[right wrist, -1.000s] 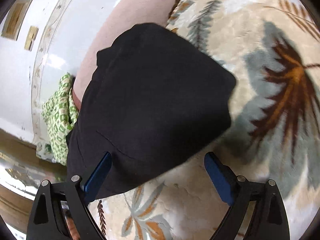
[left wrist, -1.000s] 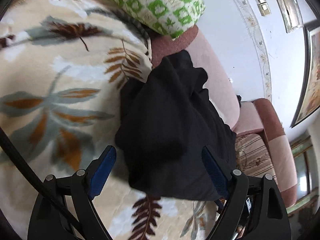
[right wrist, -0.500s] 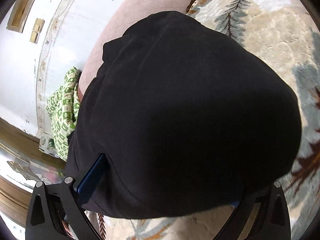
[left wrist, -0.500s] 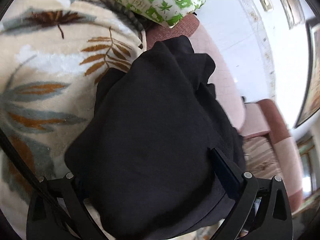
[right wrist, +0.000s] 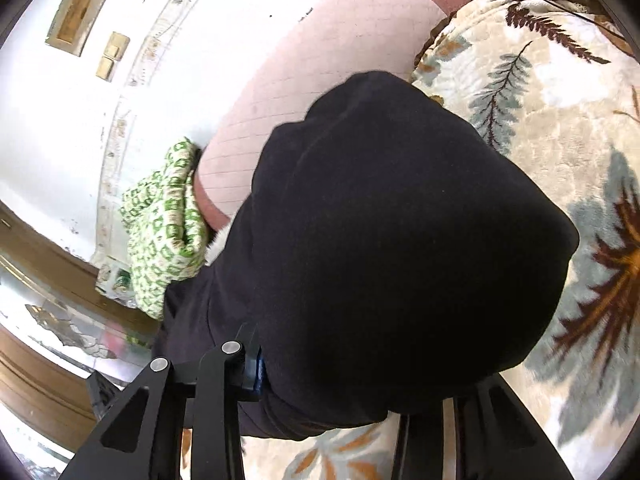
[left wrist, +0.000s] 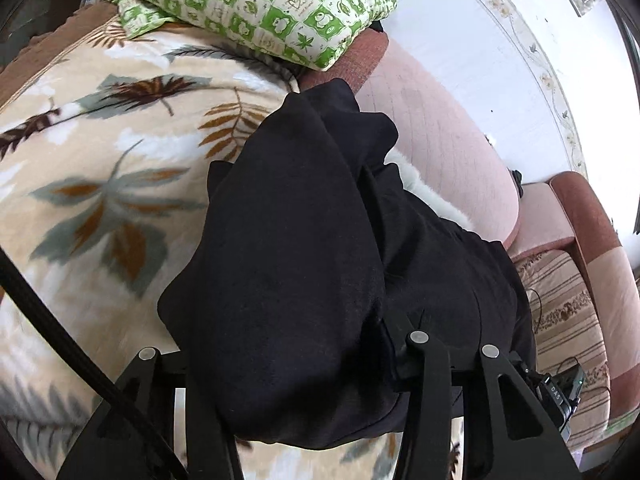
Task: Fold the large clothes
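A large black garment (left wrist: 304,248) lies bunched on a leaf-patterned blanket (left wrist: 100,168) over a sofa. In the left wrist view it fills the middle and drapes over my left gripper (left wrist: 288,364), whose jaws have closed in on its near edge; the fingertips are hidden under the cloth. In the right wrist view the same garment (right wrist: 392,248) covers my right gripper (right wrist: 344,384), also closed in on the fabric, with only a blue pad (right wrist: 259,372) showing at the left.
A green-and-white checked pillow (left wrist: 260,8) lies at the sofa's far end and shows in the right wrist view (right wrist: 164,232). The pink sofa backrest (left wrist: 440,152) runs along a white wall (left wrist: 500,60). A striped cushion (left wrist: 568,320) lies beyond the garment.
Both grippers moved forward onto the garment's near edge and their jaws narrowed from wide open to closed on the cloth. The fabric now bunches up over both.
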